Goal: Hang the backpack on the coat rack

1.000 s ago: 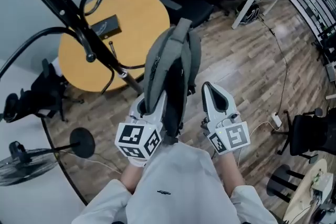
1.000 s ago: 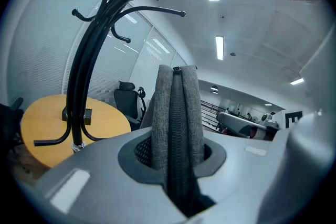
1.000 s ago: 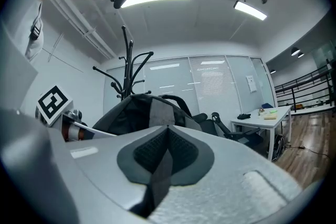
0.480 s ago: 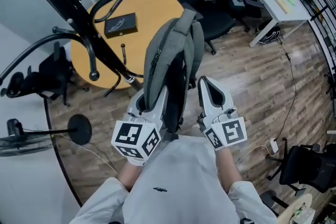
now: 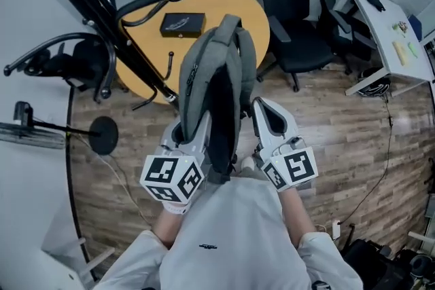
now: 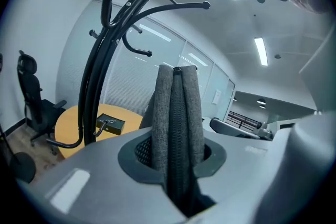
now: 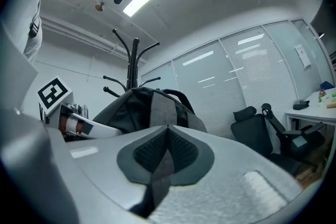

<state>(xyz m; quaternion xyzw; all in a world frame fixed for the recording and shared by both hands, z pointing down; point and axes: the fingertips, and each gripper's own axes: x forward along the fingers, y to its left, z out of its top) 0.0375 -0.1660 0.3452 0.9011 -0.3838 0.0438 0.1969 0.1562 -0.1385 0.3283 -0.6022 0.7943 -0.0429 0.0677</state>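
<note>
Holding the grey backpack [image 5: 214, 78] upright near me, I have my left gripper [image 5: 192, 129] clamped on a thick padded fold and my right gripper [image 5: 267, 120] pinched on a thin webbing strap. It looks soft, floppy and light, so I'd hook its top handle onto the coat rack [image 5: 102, 17] at far left.

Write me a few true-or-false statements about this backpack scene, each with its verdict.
1. The backpack already hangs on the coat rack. False: both grippers hold it up, clear of the rack.
2. A black box lies on the round table. True.
3. The left gripper is empty. False: its jaws clamp a thick grey part of the backpack.
4. The right gripper pinches a thin grey strap of the backpack. True.
</note>
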